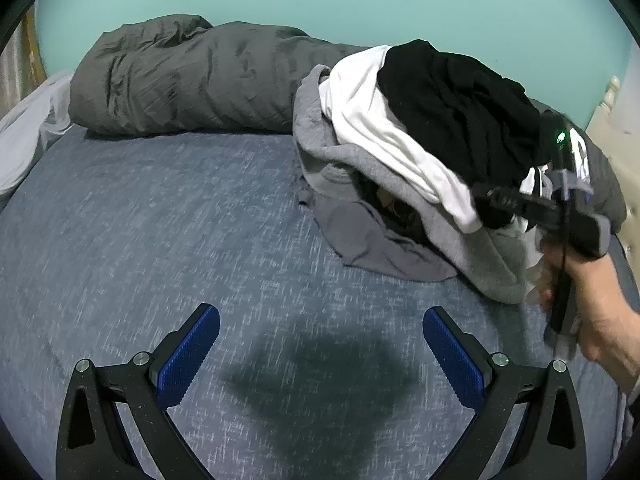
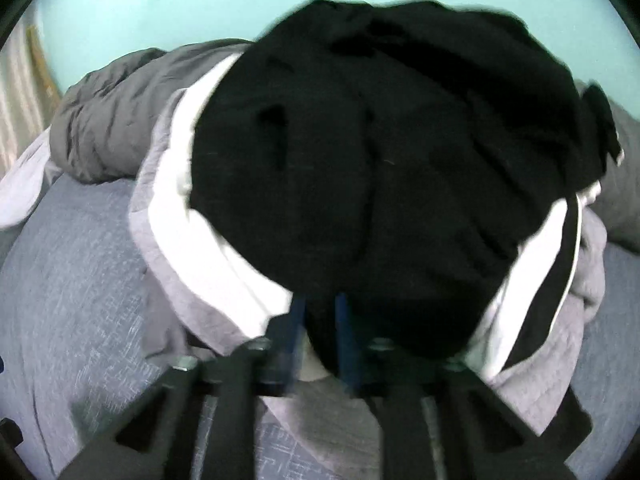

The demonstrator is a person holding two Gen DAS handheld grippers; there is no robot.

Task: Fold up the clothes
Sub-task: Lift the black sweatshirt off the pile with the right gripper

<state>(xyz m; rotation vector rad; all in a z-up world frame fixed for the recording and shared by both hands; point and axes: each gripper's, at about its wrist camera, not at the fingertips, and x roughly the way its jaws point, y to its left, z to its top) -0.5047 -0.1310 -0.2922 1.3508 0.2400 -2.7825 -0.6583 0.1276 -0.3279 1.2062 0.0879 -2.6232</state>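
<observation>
On the bed: a heap of unfolded clothes (image 1: 404, 160) is piled at the far right of the blue sheet (image 1: 160, 240), beside a rolled grey duvet (image 1: 180, 80); a black garment (image 1: 456, 112) is draped on top, over white and grey pieces
Left gripper (image 1: 320, 356): held low over bare sheet; blue pads spread wide, nothing between them; probably kept free as folding space
Right gripper (image 2: 320, 320): pads pressed close, pinching the black garment's near edge (image 2: 320, 312); judged a hold for drawing it off the heap
Hidden: lower garments buried; garment types not discernible; right wrist view blurred; the person's hand (image 1: 600, 320) cut off at the frame edge
</observation>
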